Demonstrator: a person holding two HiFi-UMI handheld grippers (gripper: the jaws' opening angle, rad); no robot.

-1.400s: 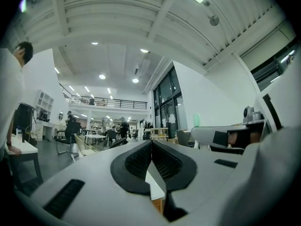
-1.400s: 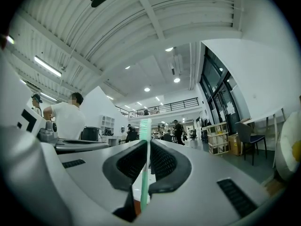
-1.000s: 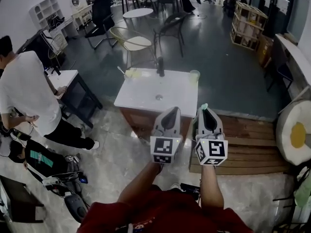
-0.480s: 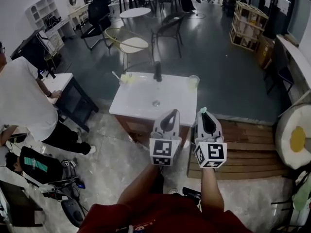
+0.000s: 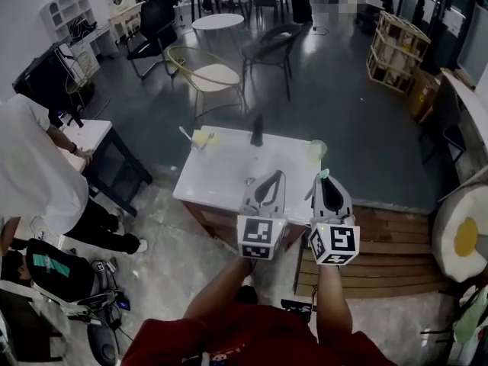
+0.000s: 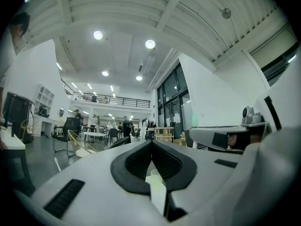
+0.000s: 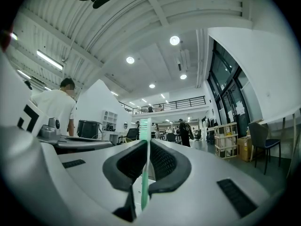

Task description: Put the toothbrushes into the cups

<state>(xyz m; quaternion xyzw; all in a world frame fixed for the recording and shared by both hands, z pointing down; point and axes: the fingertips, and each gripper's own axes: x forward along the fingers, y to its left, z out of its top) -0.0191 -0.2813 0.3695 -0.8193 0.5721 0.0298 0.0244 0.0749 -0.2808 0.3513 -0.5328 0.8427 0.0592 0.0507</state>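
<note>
The white table point(image 5: 221, 181) stands just ahead of you, and both of your grippers hang in the air above its near edge, side by side and apart from each other. A person in a white shirt point(image 5: 34, 181) stands off to your left beside a smaller table.

Your left gripper point(image 5: 273, 178) point(image 6: 151, 144) is clenched, its jaw tips pressed together; a pale shape shows in the gap behind the tips, but you cannot tell what it is.

Your right gripper point(image 5: 324, 180) point(image 7: 146, 142) is clamped on the green toothbrush point(image 7: 145, 173) point(image 5: 322, 174), which stands upright between the jaws with its bristle head poking out past the tips.

At the table's far left corner sits a yellowish cup point(image 5: 203, 138) with a pale handle leaning out of it. At the far right corner stands a pale green cup point(image 5: 316, 150), ahead of your right gripper.
</note>
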